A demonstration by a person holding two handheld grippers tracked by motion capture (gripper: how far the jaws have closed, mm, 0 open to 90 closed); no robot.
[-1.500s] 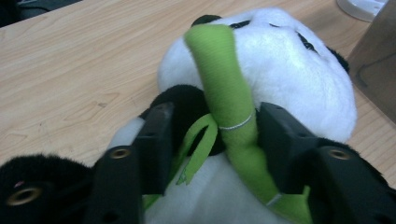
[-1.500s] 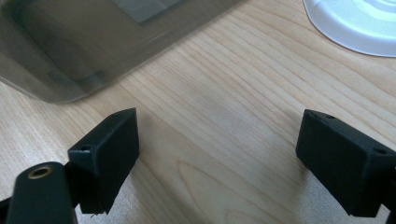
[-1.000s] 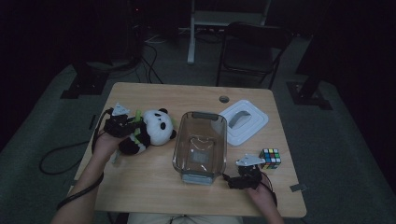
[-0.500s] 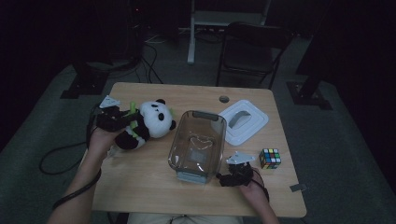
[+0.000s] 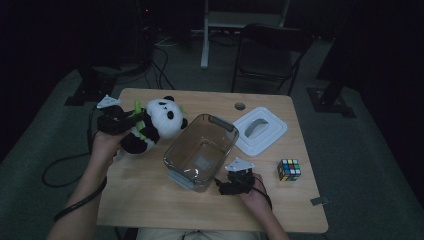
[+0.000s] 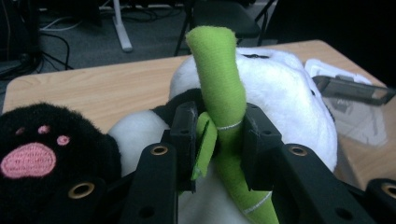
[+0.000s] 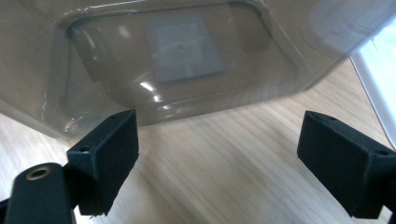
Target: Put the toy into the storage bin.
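Panda plush (image 5: 152, 127) off the table (image 5: 150, 200), hanging at about 10 o'clock from the clear container (image 5: 200, 155). Left gripper (image 5: 116, 122) clamped narrow on the green bamboo stalk (image 6: 219, 93) sewn to the plush, pads pinching it from both sides in the left gripper view. Right gripper (image 5: 235, 182) at 5 o'clock of the container, jaws spread wide, nothing between them, just bare wood and the tub's wall ahead in the right gripper view. Container tipped, lidless, with nothing inside; white lid (image 5: 260, 131) lying flat at its 2 o'clock. Colour cube (image 5: 289, 169) untouched at 3 o'clock. By the look of it: pickup done, plush not yet over the opening. Left: carry across, lower in, release, perhaps lid afterwards. Right gripper likely there to steady the tub, no contact yet.
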